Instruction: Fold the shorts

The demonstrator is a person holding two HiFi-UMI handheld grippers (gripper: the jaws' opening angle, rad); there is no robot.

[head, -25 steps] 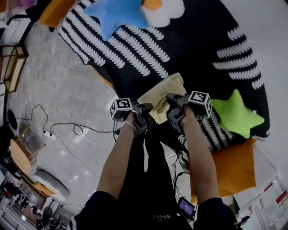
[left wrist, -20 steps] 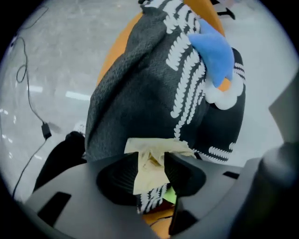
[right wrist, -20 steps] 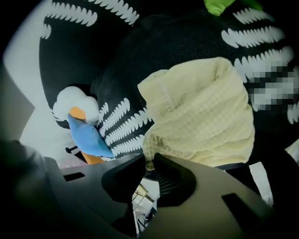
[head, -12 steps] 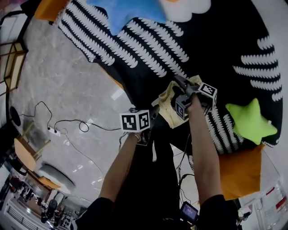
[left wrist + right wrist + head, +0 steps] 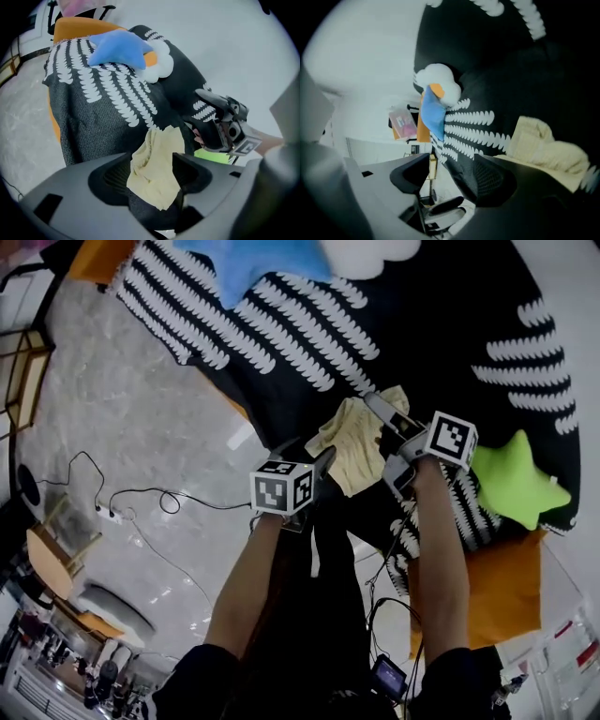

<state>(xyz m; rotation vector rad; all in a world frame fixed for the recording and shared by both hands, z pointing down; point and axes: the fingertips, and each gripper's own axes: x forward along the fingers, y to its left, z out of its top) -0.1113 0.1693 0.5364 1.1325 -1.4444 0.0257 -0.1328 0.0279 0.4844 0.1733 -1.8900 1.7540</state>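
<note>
Pale yellow shorts (image 5: 354, 442) lie crumpled on the blanket (image 5: 281, 334). My left tool (image 5: 152, 176) and right tool (image 5: 450, 178) have just been opening and both are released. The shorts sit unpinched between the left's jaws, and the right's gap is empty.

The floor (image 5: 122, 418) at the left is pale grey, shiny and marble-like, with thin black cables (image 5: 167, 502) on it. At the right, a black cover (image 5: 450, 296) with white pattern lies over wide furniture. It bears a blue star cushion (image 5: 253, 263) far and a green star cushion (image 5: 520, 479) nearer.

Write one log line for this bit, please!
left gripper: jaws just opening, shorts in gap, unpinched | right gripper: jaws just opening, empty | shorts: lying on blanket
</note>
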